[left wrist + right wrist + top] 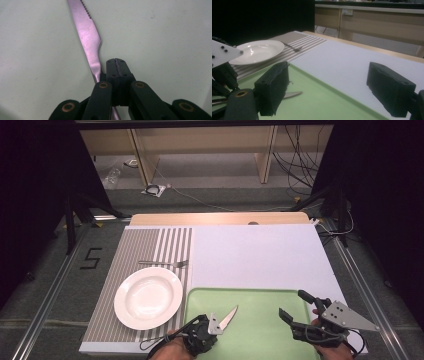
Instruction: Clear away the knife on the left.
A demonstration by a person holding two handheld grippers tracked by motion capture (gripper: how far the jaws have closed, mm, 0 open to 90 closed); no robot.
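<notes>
The left tongs [117,65] view reveals the serrated table knife [87,37] clamped; right tongs [295,307] gape at three o'clock. One plate [148,297], one fork [165,263].

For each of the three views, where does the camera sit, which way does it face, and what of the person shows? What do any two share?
High view: above the person's side, facing forward and down on the table; hands, left gripper and right gripper enter at the bottom.
Left gripper view: on the left gripper, close over the green tray; fingers shut on the knife handle.
Right gripper view: on the right gripper, low, facing across the tray toward the plate and fork; fingers open.
Shared: all three show knife and tray.
</notes>
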